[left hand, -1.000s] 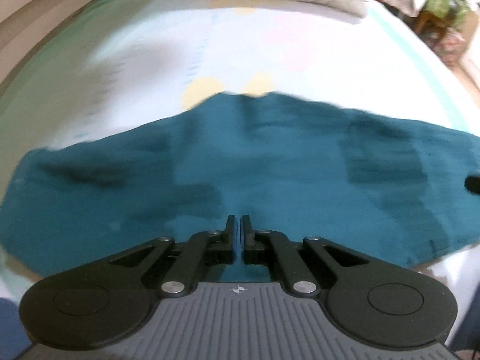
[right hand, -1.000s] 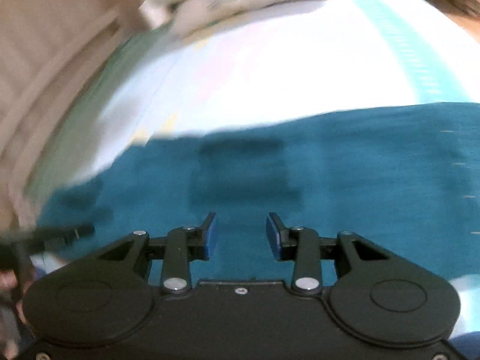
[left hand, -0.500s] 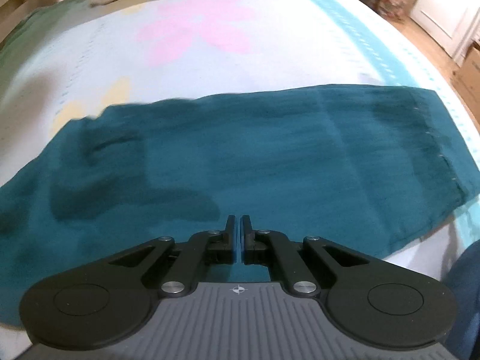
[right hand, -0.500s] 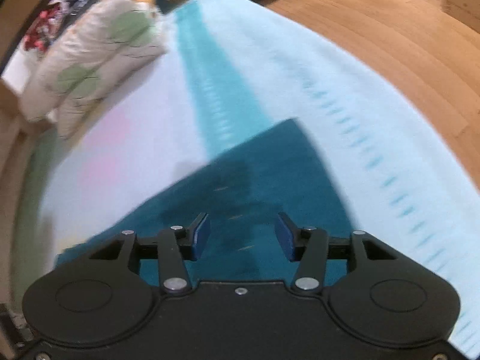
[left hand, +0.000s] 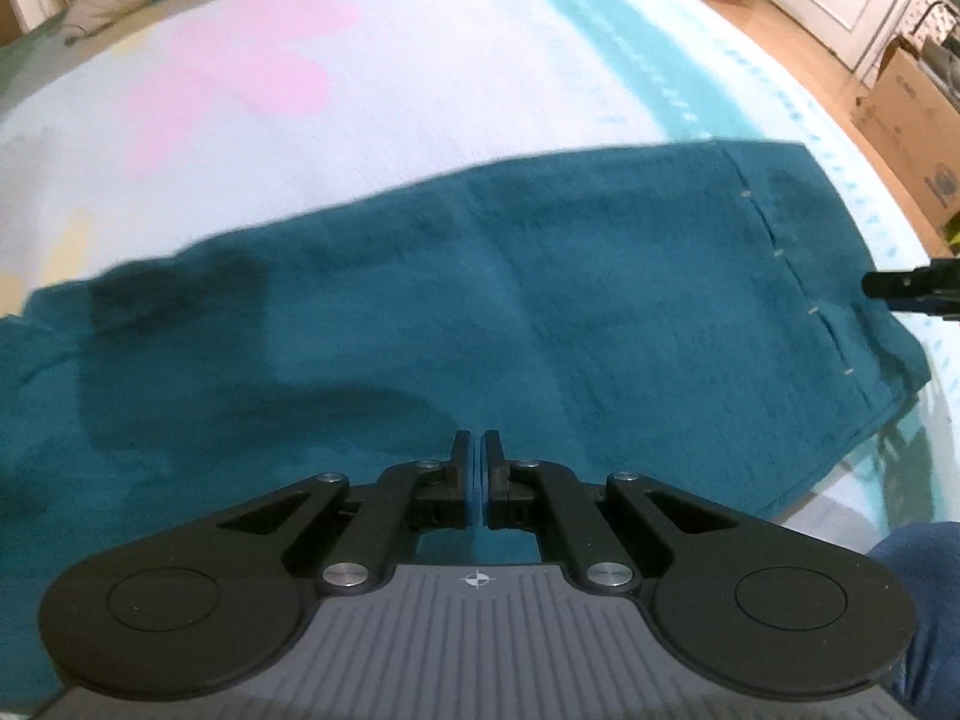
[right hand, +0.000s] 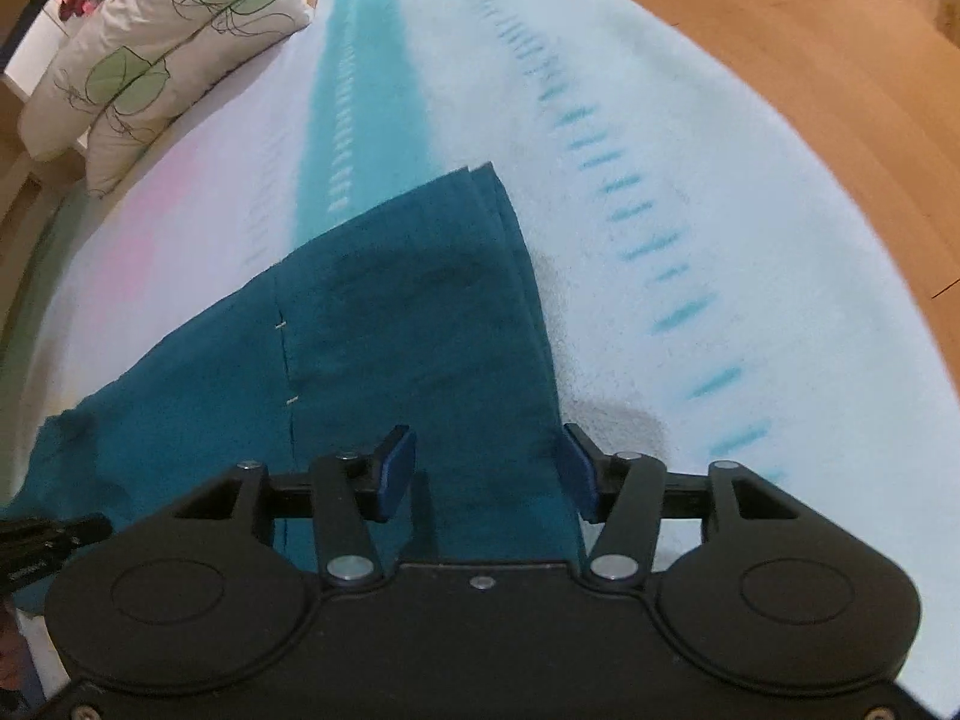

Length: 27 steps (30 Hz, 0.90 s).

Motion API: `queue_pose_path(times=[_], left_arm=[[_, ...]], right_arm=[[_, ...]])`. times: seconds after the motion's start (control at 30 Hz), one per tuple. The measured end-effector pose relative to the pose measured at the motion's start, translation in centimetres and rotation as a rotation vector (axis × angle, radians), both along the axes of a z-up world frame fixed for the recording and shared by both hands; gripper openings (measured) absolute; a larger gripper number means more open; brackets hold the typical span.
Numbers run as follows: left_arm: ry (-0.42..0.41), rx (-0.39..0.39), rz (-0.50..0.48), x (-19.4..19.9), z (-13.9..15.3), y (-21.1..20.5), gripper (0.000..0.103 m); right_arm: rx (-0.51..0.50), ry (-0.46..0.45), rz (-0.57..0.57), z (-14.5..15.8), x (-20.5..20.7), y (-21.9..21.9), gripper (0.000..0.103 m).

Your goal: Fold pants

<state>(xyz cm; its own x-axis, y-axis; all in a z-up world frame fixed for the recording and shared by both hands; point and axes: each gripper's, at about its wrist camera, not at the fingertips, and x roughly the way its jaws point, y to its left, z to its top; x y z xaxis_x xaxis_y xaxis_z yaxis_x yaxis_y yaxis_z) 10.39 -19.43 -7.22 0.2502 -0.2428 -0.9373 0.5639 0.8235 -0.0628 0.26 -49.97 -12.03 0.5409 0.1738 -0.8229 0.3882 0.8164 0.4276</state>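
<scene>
— Where are the pants (left hand: 480, 312)?
— Flat on the bed (right hand: 690, 168), hem end under the right gripper (right hand: 486, 471).
— Its jaws?
— Opening, pads apart, nothing pinched.
— The left gripper (left hand: 479, 468)?
— Closed on nothing, above the cloth.

One pair of teal pants (left hand: 480, 300) is lying on one bed (left hand: 420, 90); two pillows (right hand: 150, 54) are resting at its far edge.

Bed (right hand: 690, 138) with pale blanket, teal pants (left hand: 480, 312) spread flat across it, pillows (right hand: 156, 54) at its head
</scene>
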Motion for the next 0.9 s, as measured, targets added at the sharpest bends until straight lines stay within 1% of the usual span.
queue_pose_path(times=[0.07,0.13,0.17,0.27,0.3,0.37,0.47,0.57,0.6,0.63,0.67,0.7,0.73,0.77,0.9], left_arm=[[0.02,0.008,0.003,0.1,-0.9,-0.3,0.004],[0.044,0.019,0.01,0.0,-1.8,-0.4,0.004],[0.052,0.022,0.015,-0.1,-2.1,-0.3,0.004],[0.045,0.007,0.026,-0.3,-2.5,0.1,0.004],[0.046,0.007,0.027,-0.3,-2.6,0.2,0.004],[0.056,0.004,0.037,-0.2,-2.7,0.2,0.004],[0.08,-0.01,0.06,0.2,-2.7,0.5,0.004],[0.091,-0.016,0.06,0.4,-2.7,0.7,0.004],[0.093,-0.018,0.061,0.5,-2.7,0.8,0.004],[0.094,-0.022,0.062,0.4,-2.7,0.8,0.004],[0.094,-0.024,0.063,0.4,-2.8,0.8,0.004],[0.094,-0.026,0.063,0.4,-2.8,0.9,0.004],[0.093,-0.027,0.062,0.4,-2.8,0.9,0.004],[0.092,-0.027,0.061,0.4,-2.7,1.0,0.004],[0.09,-0.03,0.071,0.4,-2.6,1.2,0.003]], right_arm=[[0.033,-0.04,-0.015,-0.2,-0.6,-0.4,0.065],[0.06,-0.059,-0.047,-0.3,-0.9,-1.0,0.062],[0.064,-0.066,-0.067,-0.2,-1.0,-1.3,0.062],[0.023,-0.072,-0.112,0.3,-1.7,-1.7,0.063],[0.018,-0.063,-0.113,0.2,-2.0,-1.9,0.063],[0.059,-0.051,-0.104,-0.3,-2.3,-2.2,0.063],[0.097,-0.082,-0.098,-0.8,-2.7,-2.4,0.066],[0.167,-0.109,-0.067,-1.5,-2.1,-2.2,0.066],[0.175,-0.115,-0.06,-1.7,-1.9,-2.1,0.067],[0.17,-0.112,-0.051,-1.7,-1.5,-1.9,0.069],[0.168,-0.111,-0.04,-1.6,-1.1,-1.8,0.076],[0.174,-0.11,-0.027,-1.6,-0.8,-1.7,0.08],[0.181,-0.109,-0.012,-1.6,-0.4,-1.6,0.087],[0.181,-0.105,0.002,-1.6,-0.1,-1.5,0.091],[0.105,-0.066,0.071,-1.3,1.2,0.1,0.097]])
